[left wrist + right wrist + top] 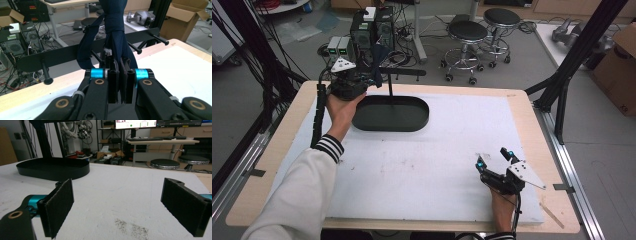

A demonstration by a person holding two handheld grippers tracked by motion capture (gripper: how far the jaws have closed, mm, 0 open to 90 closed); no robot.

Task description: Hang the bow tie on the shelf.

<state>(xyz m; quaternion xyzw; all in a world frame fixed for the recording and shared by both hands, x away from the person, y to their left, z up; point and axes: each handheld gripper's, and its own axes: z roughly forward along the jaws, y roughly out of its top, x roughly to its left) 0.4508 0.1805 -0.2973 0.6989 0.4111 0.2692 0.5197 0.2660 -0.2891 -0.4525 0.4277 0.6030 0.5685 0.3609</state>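
1. Left gripper (362,80): raised at the far left of the counter (422,165), jaws clamped tight on a dark blue tie (116,37).
2. Tie: knotted, hanging over the peg rail (62,53) of the black rack, its lower end pinched between the left gripper's pads.
3. Rack: black oval base (392,114) on the white counter, thin upright post, crossbar with pegs.
4. Right gripper (496,159): low over the near right of the counter, jaws spread wide, nothing between them, well apart from the tie.
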